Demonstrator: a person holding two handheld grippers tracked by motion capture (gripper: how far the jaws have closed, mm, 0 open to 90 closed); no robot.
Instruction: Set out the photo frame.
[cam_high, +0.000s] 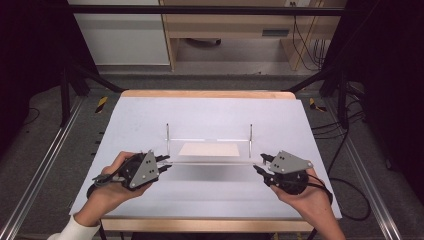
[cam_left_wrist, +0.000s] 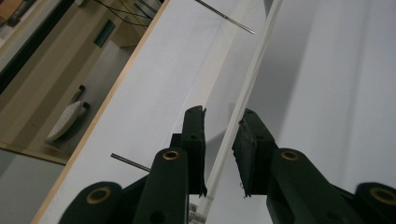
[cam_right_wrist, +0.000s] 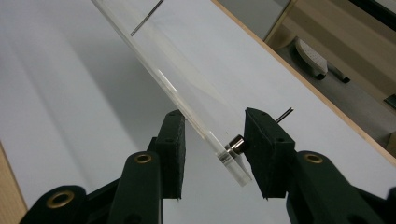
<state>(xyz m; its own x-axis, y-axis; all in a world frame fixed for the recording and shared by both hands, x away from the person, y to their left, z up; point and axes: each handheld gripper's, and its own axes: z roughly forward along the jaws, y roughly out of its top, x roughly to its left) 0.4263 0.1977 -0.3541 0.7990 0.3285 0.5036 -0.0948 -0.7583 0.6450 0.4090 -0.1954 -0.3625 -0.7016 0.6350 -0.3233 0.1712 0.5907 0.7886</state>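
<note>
A clear acrylic panel (cam_high: 212, 162) with thin metal rods (cam_high: 167, 137) standing up from it hangs low over the white table (cam_high: 150, 115), casting a shadow. My left gripper (cam_high: 165, 162) grips its left end and my right gripper (cam_high: 260, 165) its right end. In the left gripper view the panel's bright edge (cam_left_wrist: 247, 79) runs between the jaws of the left gripper (cam_left_wrist: 222, 112). In the right gripper view the panel (cam_right_wrist: 177, 88) lies between the jaws of the right gripper (cam_right_wrist: 214, 113). One pad rests on a small metal stud (cam_right_wrist: 236, 145) at the panel's corner.
A pale rectangle (cam_high: 209, 149) lies on the table under the rods. The table has a wooden rim (cam_high: 205, 93) at the back. Dark frame posts (cam_high: 65, 95) flank it, and cables (cam_high: 350, 200) trail on the floor at right. A wooden cabinet (cam_high: 240, 30) stands beyond.
</note>
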